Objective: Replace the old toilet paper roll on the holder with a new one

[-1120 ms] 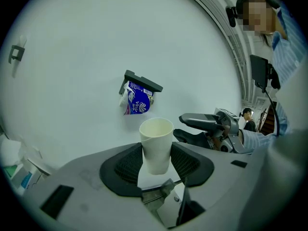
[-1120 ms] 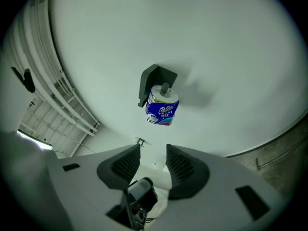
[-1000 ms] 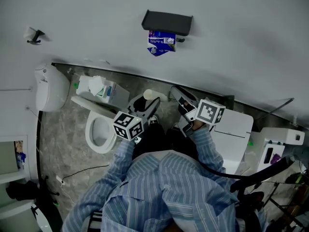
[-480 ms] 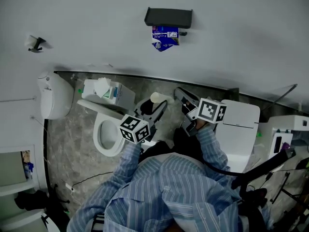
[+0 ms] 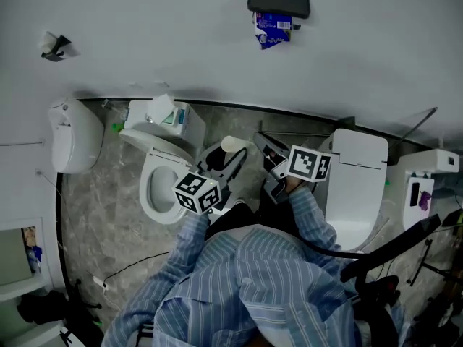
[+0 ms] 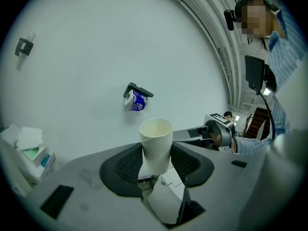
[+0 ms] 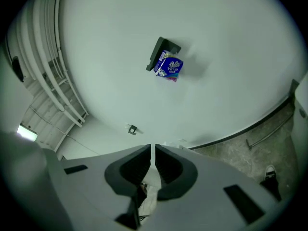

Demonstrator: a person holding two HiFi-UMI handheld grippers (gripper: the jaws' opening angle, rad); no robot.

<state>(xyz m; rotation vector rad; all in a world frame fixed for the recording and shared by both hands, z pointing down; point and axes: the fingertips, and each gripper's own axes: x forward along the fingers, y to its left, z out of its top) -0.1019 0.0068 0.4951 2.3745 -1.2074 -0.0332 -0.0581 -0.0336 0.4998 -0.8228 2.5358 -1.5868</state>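
Observation:
My left gripper [image 5: 227, 155] is shut on an empty cream cardboard tube [image 5: 231, 144], which stands upright between the pads [image 6: 129, 163] in the left gripper view; the tube [image 6: 156, 146] has its open end up. My right gripper [image 5: 262, 142] is beside it, shut with nothing between its jaws, and its pads [image 7: 137, 163] almost touch. High on the white wall hangs a black holder [image 5: 278, 3] with a blue-wrapped roll [image 5: 273, 30] under it. Both grippers point toward that wall, far from the holder [image 7: 163, 51] and the roll [image 7: 169, 67].
An open toilet [image 5: 160, 186] is below left, with a tissue pack [image 5: 165, 113] on its tank. A white wall fixture [image 5: 72, 132] is at far left and a small hook [image 5: 53, 45] above it. A white lidded unit [image 5: 358, 176] stands at right. A cable [image 5: 130, 266] lies on the floor.
The head view has shifted: the holder now sits higher and further right in it. Both grippers have moved along with the body, and the left still holds the tube.

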